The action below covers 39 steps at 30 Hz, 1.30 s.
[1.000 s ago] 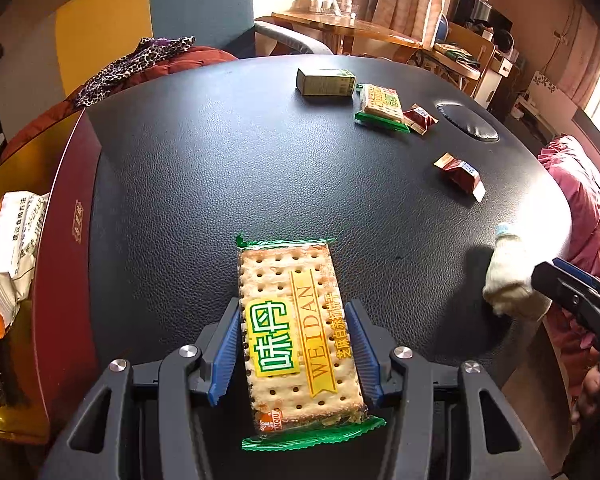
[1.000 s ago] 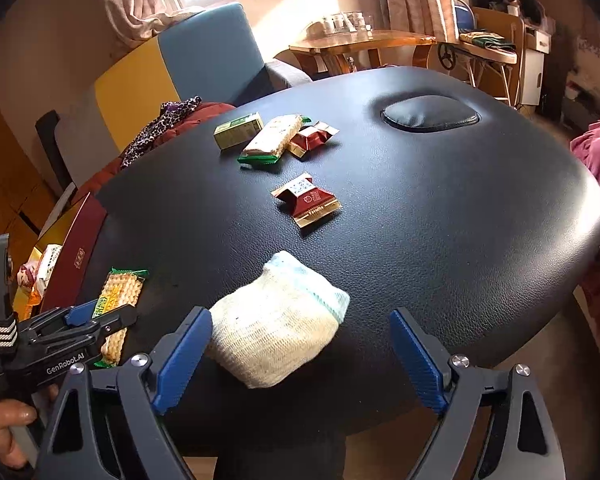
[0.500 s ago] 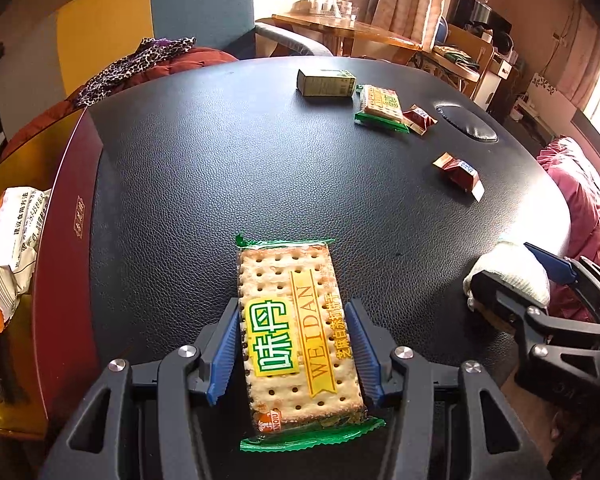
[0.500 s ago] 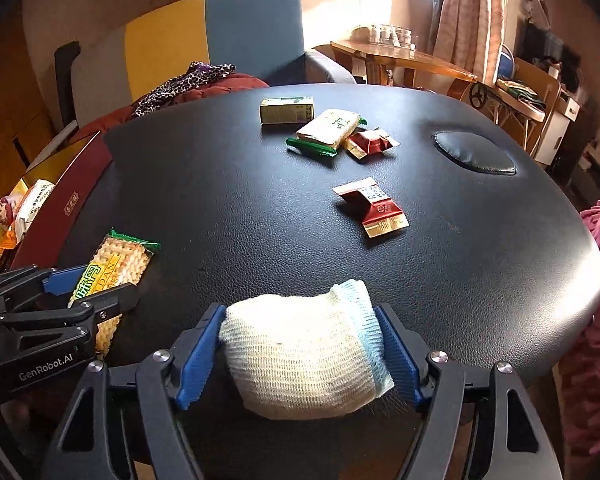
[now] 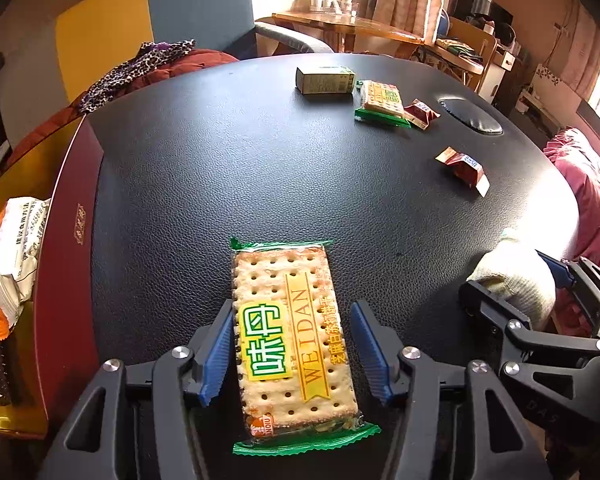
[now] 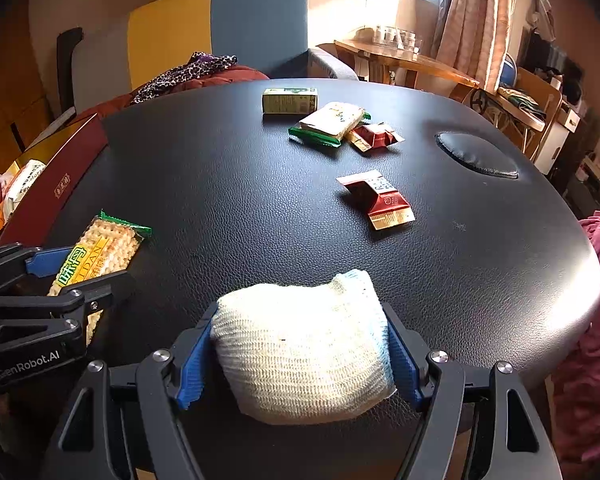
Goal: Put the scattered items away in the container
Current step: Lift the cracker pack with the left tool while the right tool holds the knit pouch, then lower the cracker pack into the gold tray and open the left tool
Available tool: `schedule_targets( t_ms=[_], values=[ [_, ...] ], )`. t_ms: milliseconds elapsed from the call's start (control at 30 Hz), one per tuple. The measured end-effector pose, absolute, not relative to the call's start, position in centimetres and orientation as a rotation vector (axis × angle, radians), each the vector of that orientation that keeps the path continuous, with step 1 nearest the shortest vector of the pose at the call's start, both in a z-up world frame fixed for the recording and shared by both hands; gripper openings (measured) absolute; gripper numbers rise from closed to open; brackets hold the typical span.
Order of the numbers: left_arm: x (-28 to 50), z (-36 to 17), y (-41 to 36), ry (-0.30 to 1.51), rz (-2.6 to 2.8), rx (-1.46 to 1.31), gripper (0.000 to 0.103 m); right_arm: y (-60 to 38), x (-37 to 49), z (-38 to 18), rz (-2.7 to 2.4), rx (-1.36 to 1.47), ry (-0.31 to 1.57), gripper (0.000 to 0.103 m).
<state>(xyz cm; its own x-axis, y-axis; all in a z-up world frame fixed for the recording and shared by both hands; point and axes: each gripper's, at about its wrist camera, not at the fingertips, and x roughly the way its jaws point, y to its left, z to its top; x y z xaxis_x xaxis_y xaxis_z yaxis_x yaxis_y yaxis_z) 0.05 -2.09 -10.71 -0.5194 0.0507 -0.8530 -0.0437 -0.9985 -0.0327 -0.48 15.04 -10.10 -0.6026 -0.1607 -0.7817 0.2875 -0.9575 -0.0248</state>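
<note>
The black tabletop [image 6: 260,200] lies bare mid-way; a red-wrapped snack [image 6: 378,200] (alone) and a far cluster around a green box [image 6: 290,101] obstruct.

The left gripper [image 5: 292,344] pointed steeply down toward 12 o'clock, its jaws having just narrowed, one pad showing a gap. The right gripper [image 6: 300,356] stood at its 3 o'clock, pads pressed in.
</note>
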Motion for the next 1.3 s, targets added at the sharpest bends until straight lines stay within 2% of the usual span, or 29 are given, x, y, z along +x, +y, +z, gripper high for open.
schedule_targets(
  t_ms=[33,367,633,900,1300],
  values=[
    [0.1,-10.7,-2.2,-0.011,2.699,-1.51,0.05,15.0,-0.4,-10.1,-2.601,1.243,0.218,0.075],
    [0.9,-10.2,-2.7,-0.021,2.721,-1.486,0.05,14.7,-0.3,-10.2,-2.61,1.238,0.248,0.074],
    [2.6,-7.0,-5.3,-0.11,2.789,-1.384,0.05,14.7,-0.6,-10.3,-2.599,1.263,0.241,0.074],
    [4.4,-2.4,-13.1,-0.28,2.982,-1.277,0.05,14.4,-0.7,-10.3,-2.601,1.259,0.259,0.074],
    [5.4,-3.2,-23.9,-0.401,3.195,-1.396,0.05,13.9,-0.9,-10.4,-2.595,1.248,0.287,0.074]
  ],
)
